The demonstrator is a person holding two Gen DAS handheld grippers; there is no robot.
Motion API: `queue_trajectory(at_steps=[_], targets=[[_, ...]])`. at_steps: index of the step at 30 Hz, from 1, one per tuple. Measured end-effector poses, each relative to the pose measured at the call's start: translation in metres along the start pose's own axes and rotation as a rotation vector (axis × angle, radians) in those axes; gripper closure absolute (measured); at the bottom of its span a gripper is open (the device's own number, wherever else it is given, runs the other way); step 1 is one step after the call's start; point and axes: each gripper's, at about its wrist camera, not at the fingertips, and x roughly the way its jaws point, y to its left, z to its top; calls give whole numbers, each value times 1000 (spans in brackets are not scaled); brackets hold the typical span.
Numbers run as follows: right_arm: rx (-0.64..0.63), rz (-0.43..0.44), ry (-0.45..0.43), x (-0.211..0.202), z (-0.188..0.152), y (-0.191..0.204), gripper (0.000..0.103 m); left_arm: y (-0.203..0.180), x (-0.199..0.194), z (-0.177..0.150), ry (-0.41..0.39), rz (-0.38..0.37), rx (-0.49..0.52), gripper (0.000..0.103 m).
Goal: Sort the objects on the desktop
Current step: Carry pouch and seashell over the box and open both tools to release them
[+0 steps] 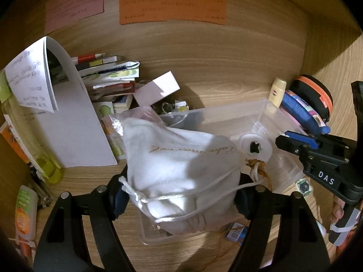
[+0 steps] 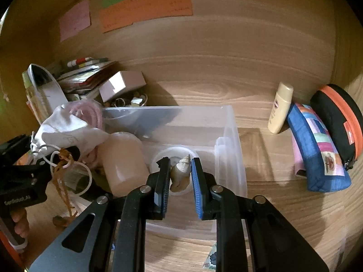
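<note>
left claw (image 1: 181, 195): clamped on the white pouch (image 1: 179, 158), lower middle of its view, pouch hanging over the clear bin (image 1: 226, 113)
right claw (image 2: 180, 181): pinching a shell (image 2: 180, 172), frame center, right above the bin's white lid (image 2: 174, 156)
bin: mid bench (image 2: 261, 72), pink jar (image 2: 122, 161) inside
right side: lotion bottle (image 2: 280, 107), blue case (image 2: 317, 145), black-orange case (image 2: 340, 120) leaning together
upper left: book pile (image 1: 109, 74), pink box (image 1: 156, 88)

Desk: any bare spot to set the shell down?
Bare wood between the clear bin and the blue pouch, below the lotion bottle. More behind the bin, right of the pink box. Left is crowded: booklets, papers, tubes.
</note>
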Motion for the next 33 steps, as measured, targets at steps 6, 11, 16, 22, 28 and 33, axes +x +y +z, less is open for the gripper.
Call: queue_trajectory(at_steps=[6,11,16,22,28,33], targets=[[-19,-20,0,2,-1,3,85,2,0,-1,17,-6,-4,25],[-32,-44,-12,0,-2,5,65,-1,-3,-1,25,-13,1,25],[-62,-74,-51,-6,-2,11,48,-5,-13,-1,16,-19,8,21],[-70,-91,-93,-15,-3,14,31,-14,-30,-1,-8,6,44,12],[-61,-90,-116,-22,-3,14,21,-14,-43,-2,-24,63,58,11],[-52,-31,-127,-31,-1,15,21,-5,-58,-4,-38,94,35,11]])
